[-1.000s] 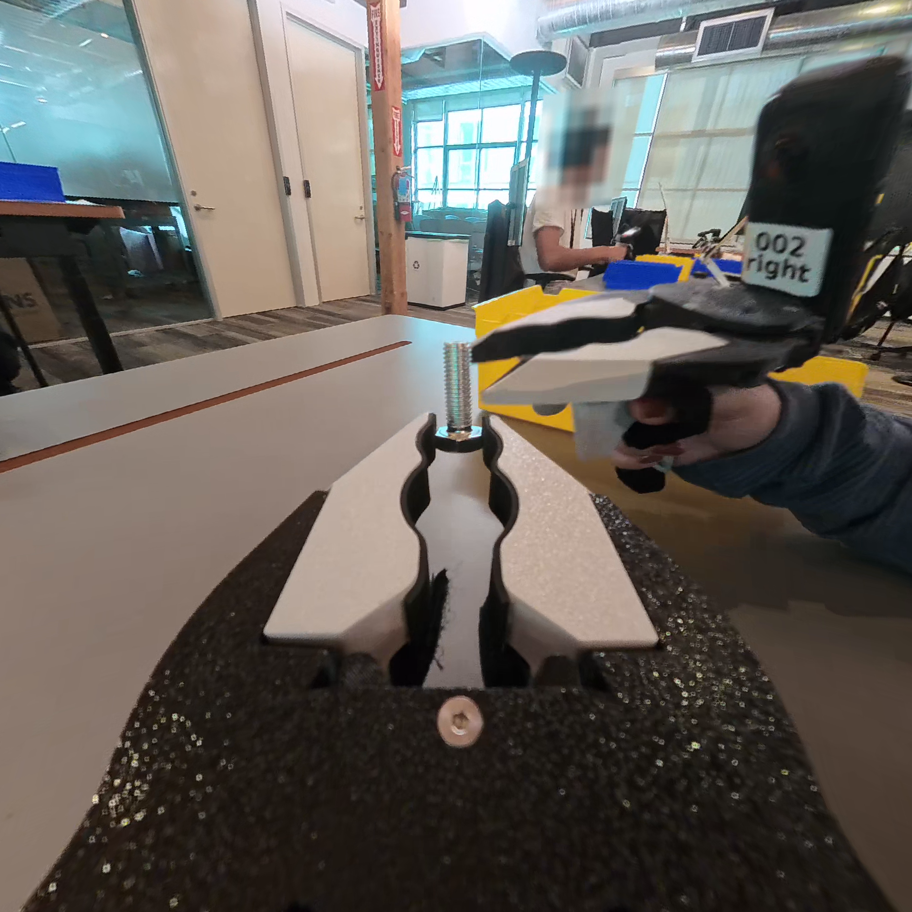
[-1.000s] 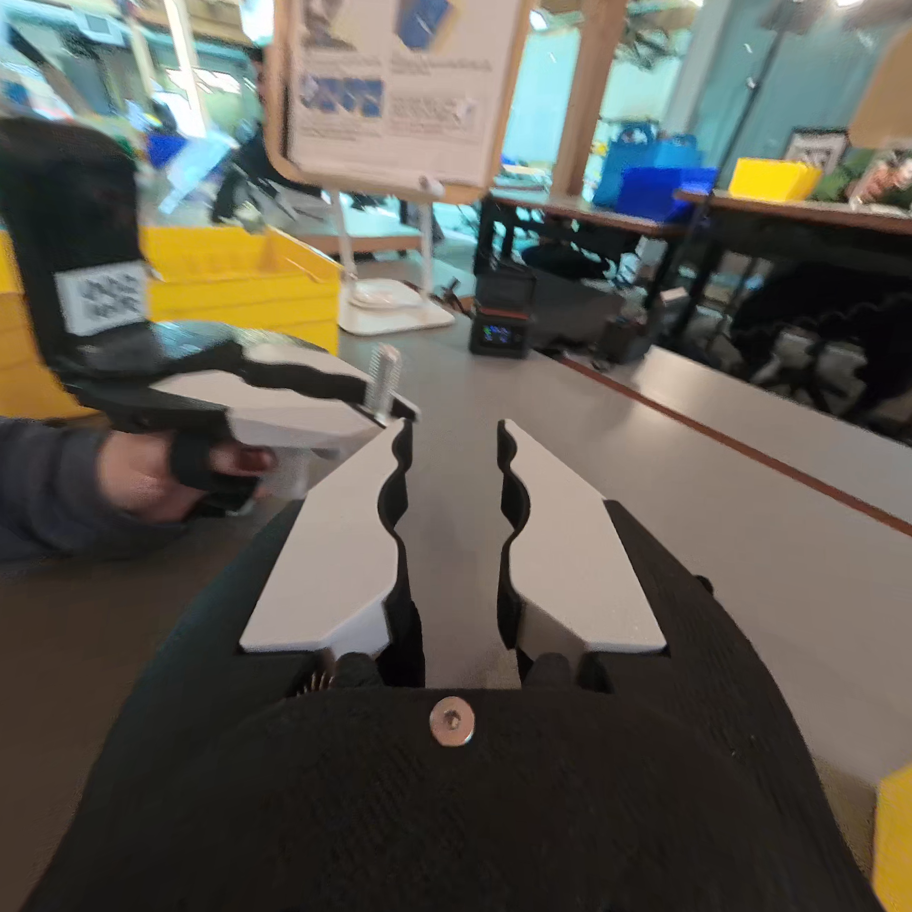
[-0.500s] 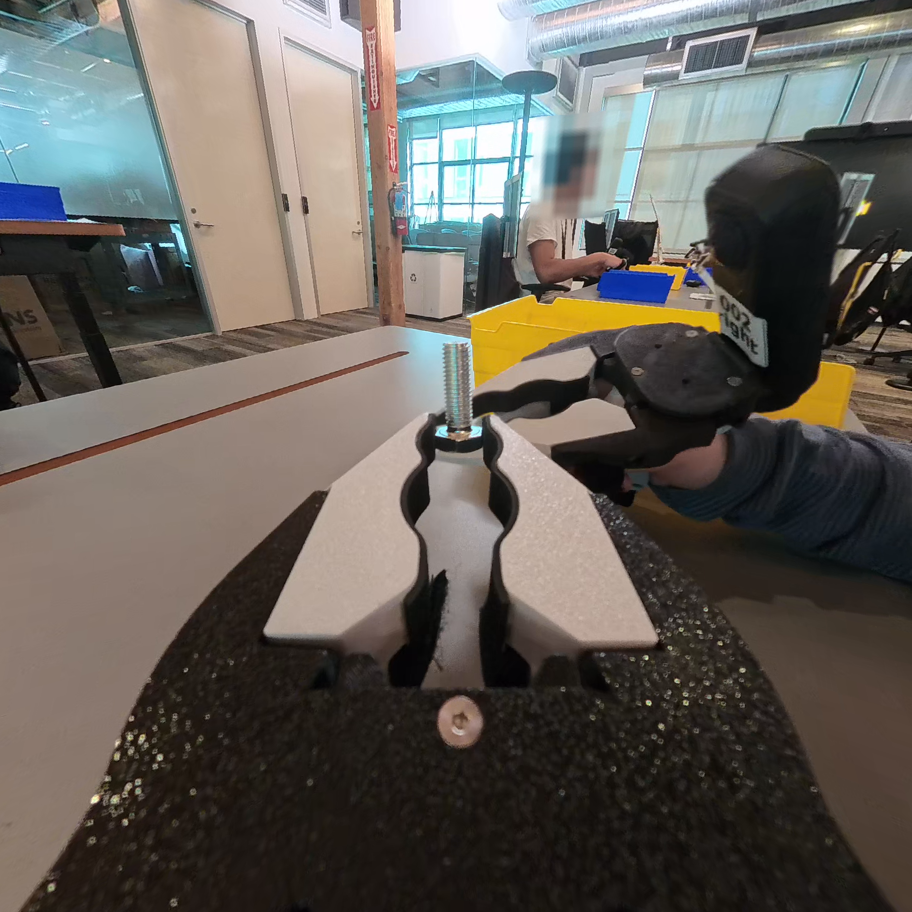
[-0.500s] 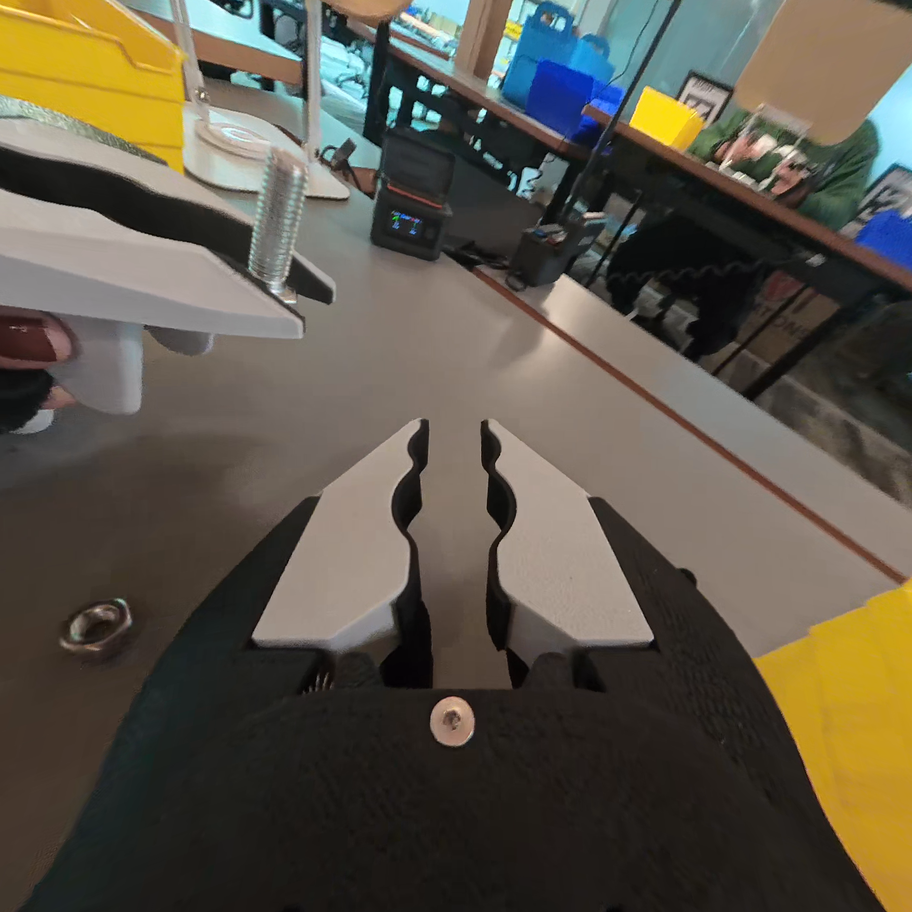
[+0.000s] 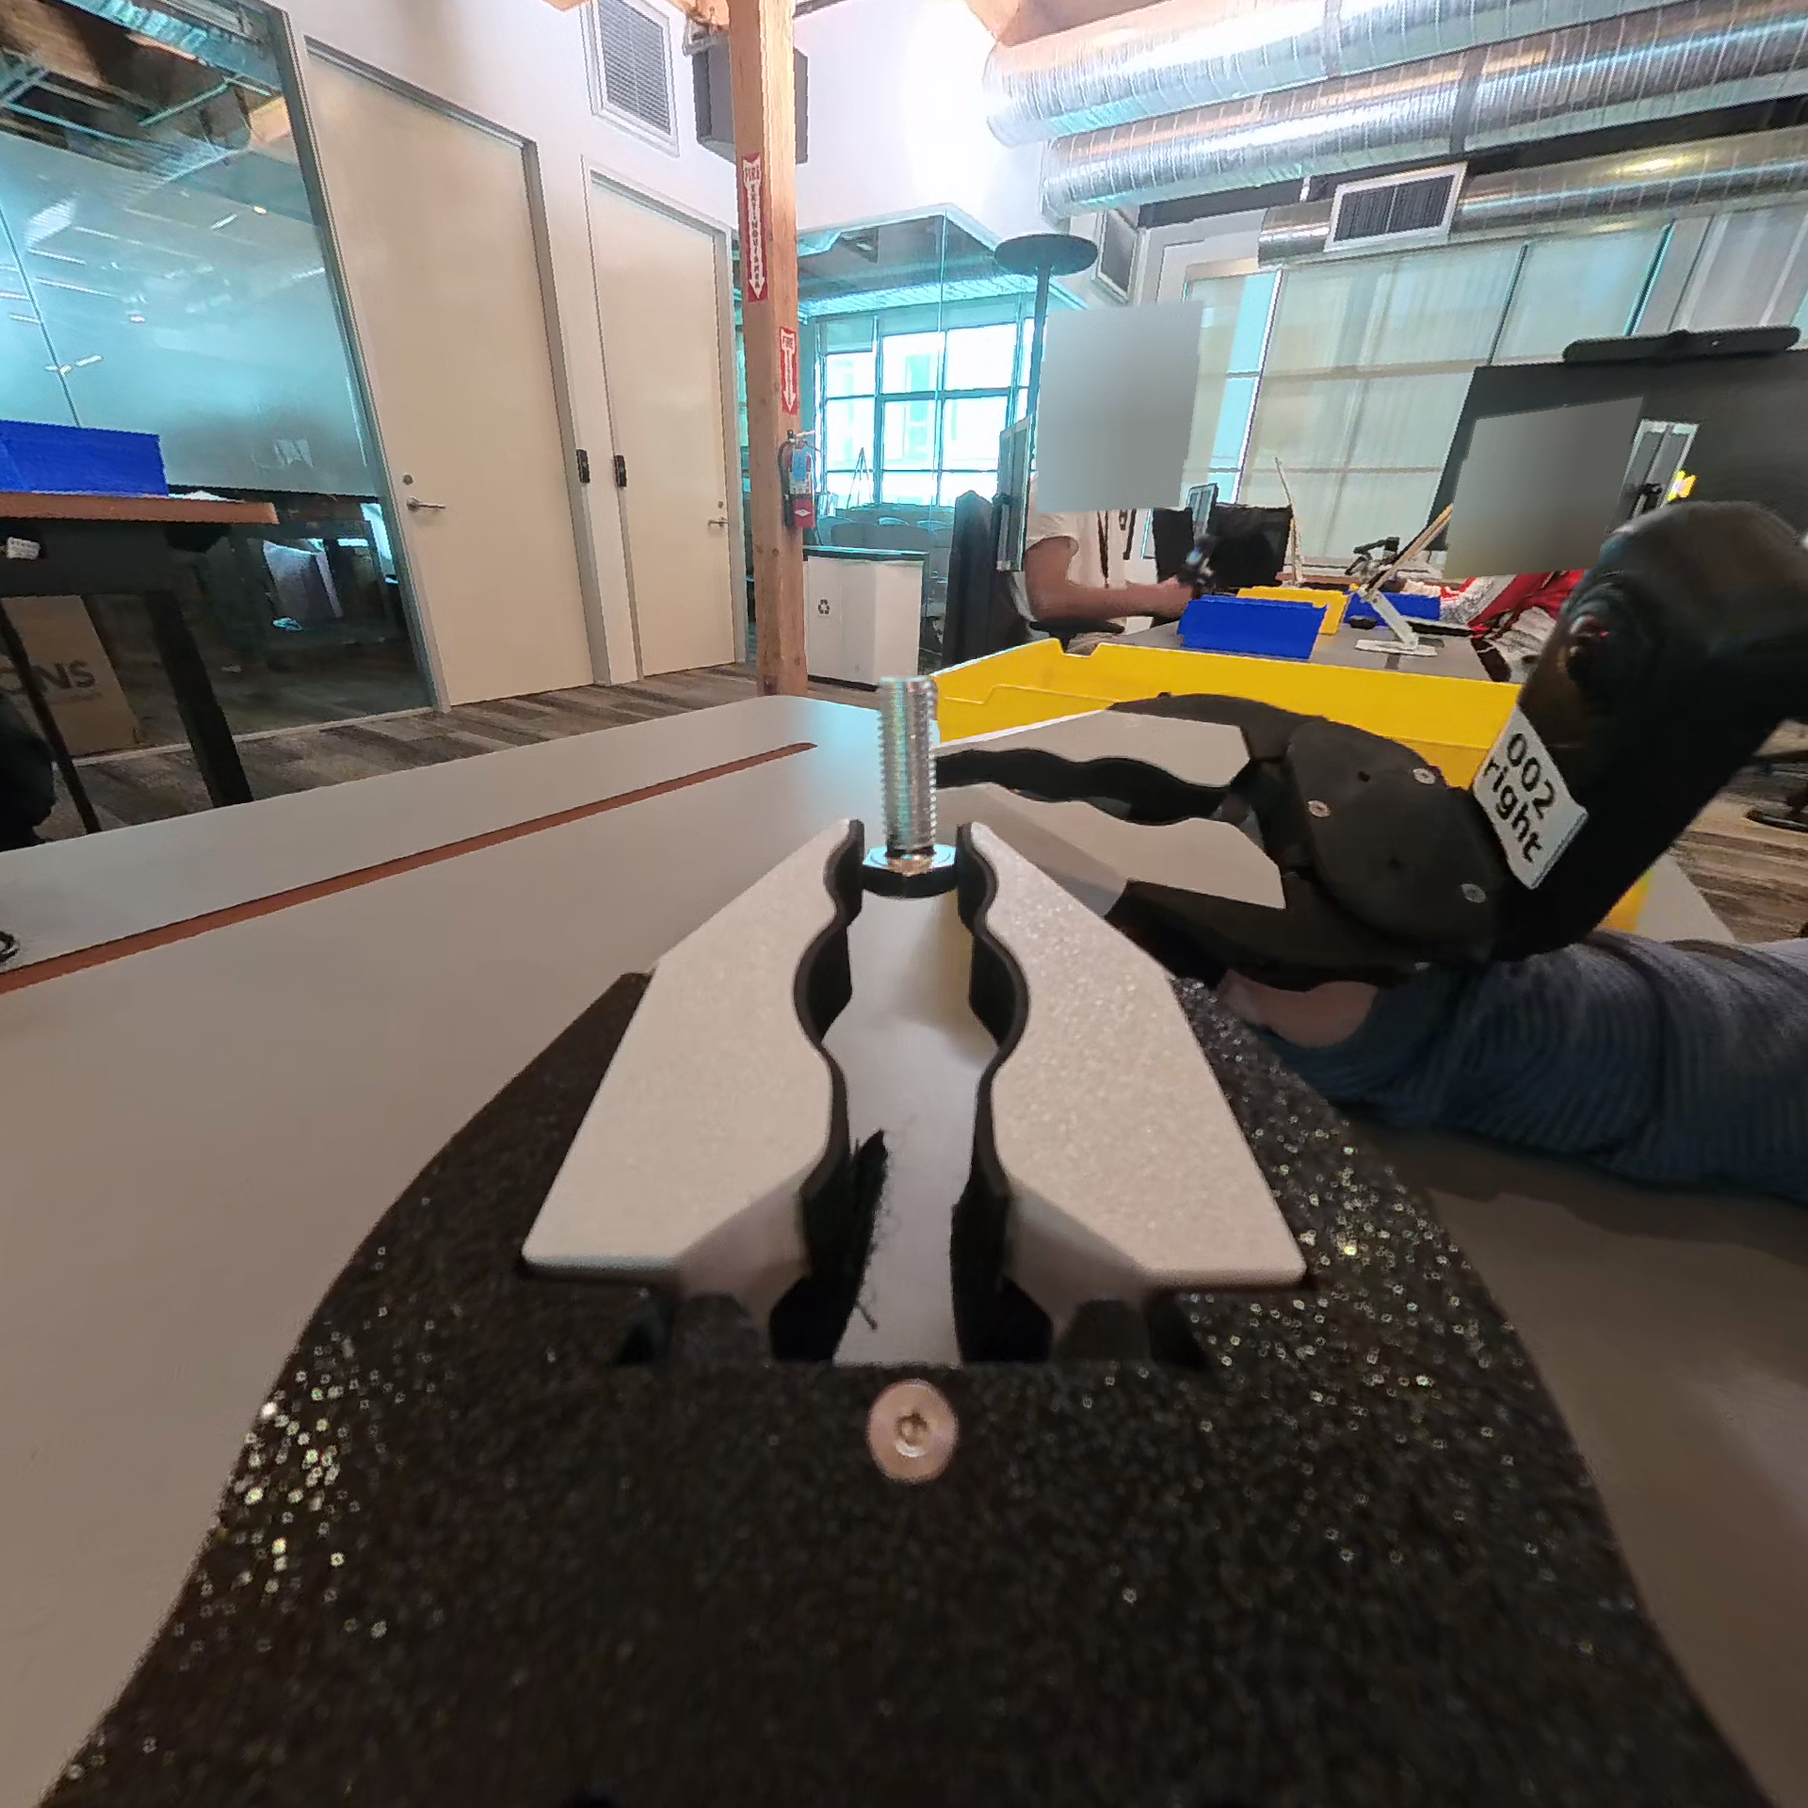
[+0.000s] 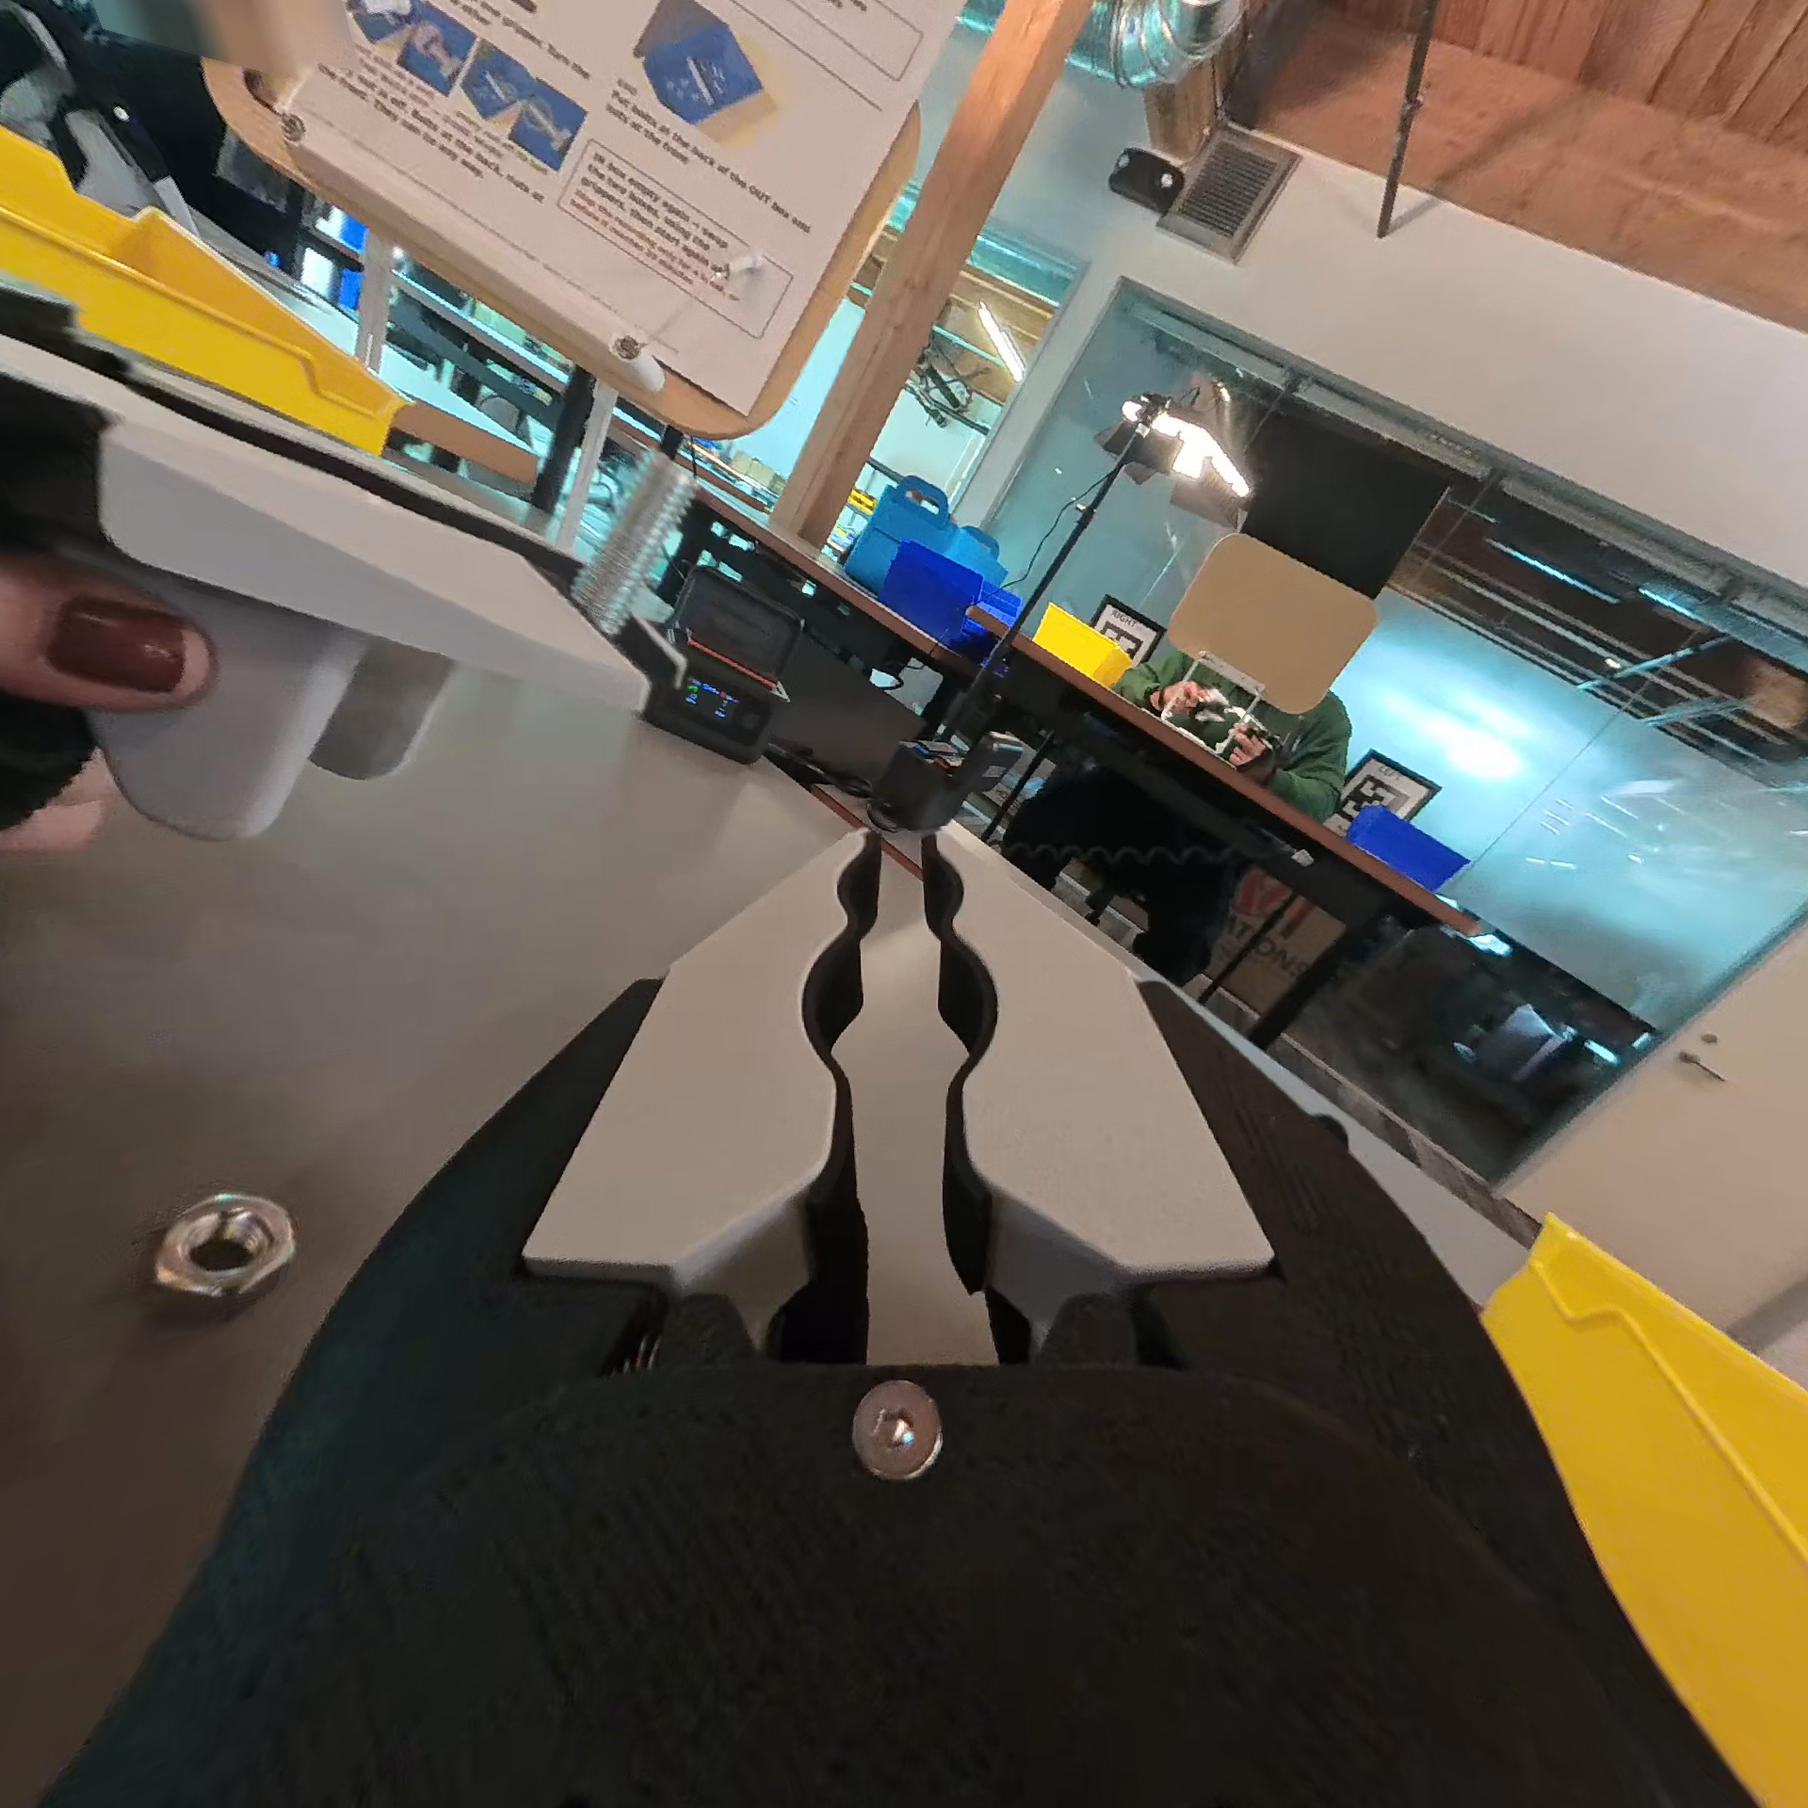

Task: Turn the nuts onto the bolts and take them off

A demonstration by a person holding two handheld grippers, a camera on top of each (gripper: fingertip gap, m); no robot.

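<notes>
White label (image 5: 1529, 810) on R claw (image 5: 944, 773), text legible.

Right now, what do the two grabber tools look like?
Both the left gripper and the right gripper have a rough black body, pale grey jaws with wavy black inner edges, and one silver screw. The right one carries a white label. The person wears a blue-grey sleeve.

My grey desk (image 6: 411, 978) has a thin orange line running along it. A steel nut (image 6: 224, 1255) lies flat on it, with yellow bins (image 5: 1213, 690) resting farther off.
</notes>
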